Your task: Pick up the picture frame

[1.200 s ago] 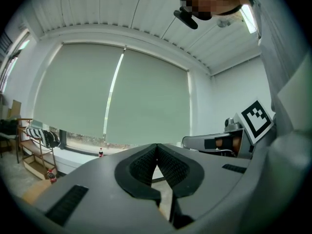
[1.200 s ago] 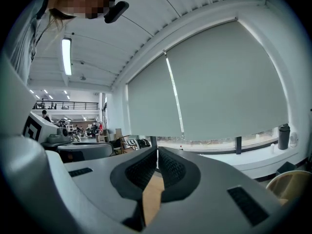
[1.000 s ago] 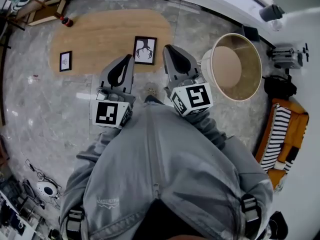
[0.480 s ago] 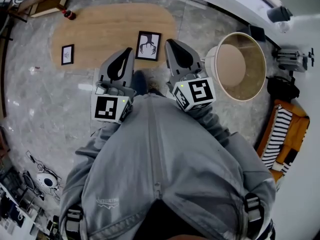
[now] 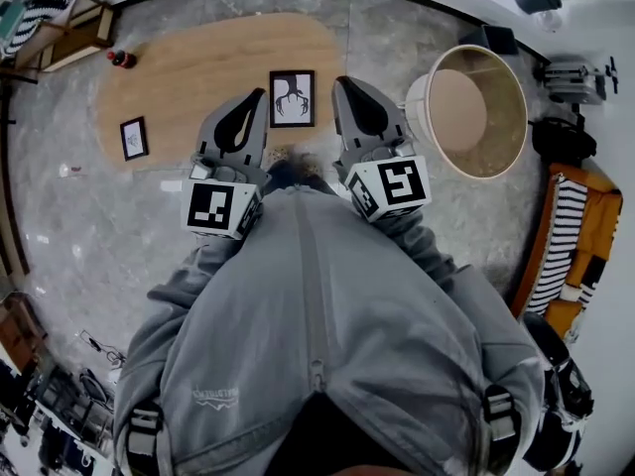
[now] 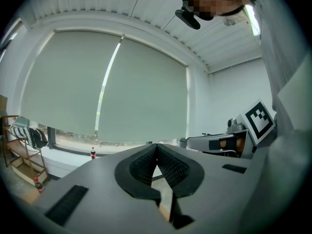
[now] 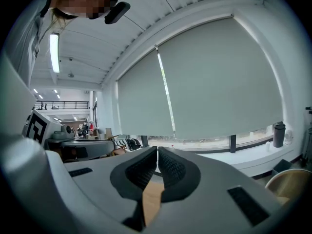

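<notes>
Handling: picture frame [image 5: 292, 98] likely light, stiff, maybe fragile glass; lying flat, so pinch one edge | Look: black border, white sheet, dark branching drawing | Place: oval wooden tabletop [image 5: 198, 67], just ahead between left gripper [image 5: 256, 99] and right gripper [image 5: 339, 85] | Fingers: both pairs pressed together, holding nothing

A black frame [image 5: 292, 98], dark branching print on white, lies flat on the tan mat [image 5: 198, 62]; a smaller frame [image 5: 134, 138] lies to its left.

No wording can be read (the small print [image 5: 213, 398] on the jacket [image 5: 327, 315] is blurred).
</notes>
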Demonstrator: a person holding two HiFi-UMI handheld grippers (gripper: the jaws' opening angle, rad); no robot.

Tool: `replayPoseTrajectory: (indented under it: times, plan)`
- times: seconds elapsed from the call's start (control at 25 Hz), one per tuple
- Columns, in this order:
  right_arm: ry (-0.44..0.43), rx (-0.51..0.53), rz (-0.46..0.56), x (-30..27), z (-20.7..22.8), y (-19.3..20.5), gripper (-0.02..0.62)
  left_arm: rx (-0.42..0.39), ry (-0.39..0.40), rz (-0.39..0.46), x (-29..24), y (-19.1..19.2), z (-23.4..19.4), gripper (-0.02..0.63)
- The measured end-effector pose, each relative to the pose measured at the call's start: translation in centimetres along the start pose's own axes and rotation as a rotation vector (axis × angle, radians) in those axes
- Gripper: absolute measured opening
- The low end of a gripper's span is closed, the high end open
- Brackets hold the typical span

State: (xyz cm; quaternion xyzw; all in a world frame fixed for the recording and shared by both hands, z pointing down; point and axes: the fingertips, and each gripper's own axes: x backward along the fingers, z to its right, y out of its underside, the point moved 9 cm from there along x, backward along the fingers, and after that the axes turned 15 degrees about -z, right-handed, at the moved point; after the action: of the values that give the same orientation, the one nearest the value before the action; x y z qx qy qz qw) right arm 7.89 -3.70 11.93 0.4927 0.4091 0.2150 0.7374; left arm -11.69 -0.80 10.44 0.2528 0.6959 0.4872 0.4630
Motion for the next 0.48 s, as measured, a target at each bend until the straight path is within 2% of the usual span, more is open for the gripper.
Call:
replayPoseTrajectory:
  times: [0.28, 0.48]
  plan:
    - [0.120, -0.051, -0.023, -2.3, 0.1, 0.6, 0.034, -0.013, 0.122, -0.048, -3.4, 0.5, -3.6, 0.018]
    - [0.178, -0.047, -0.035, -4.1, 0.3, 1.5, 0.034, -0.040, 0.192, -0.062, -5.6, 1.4, -5.4, 0.018]
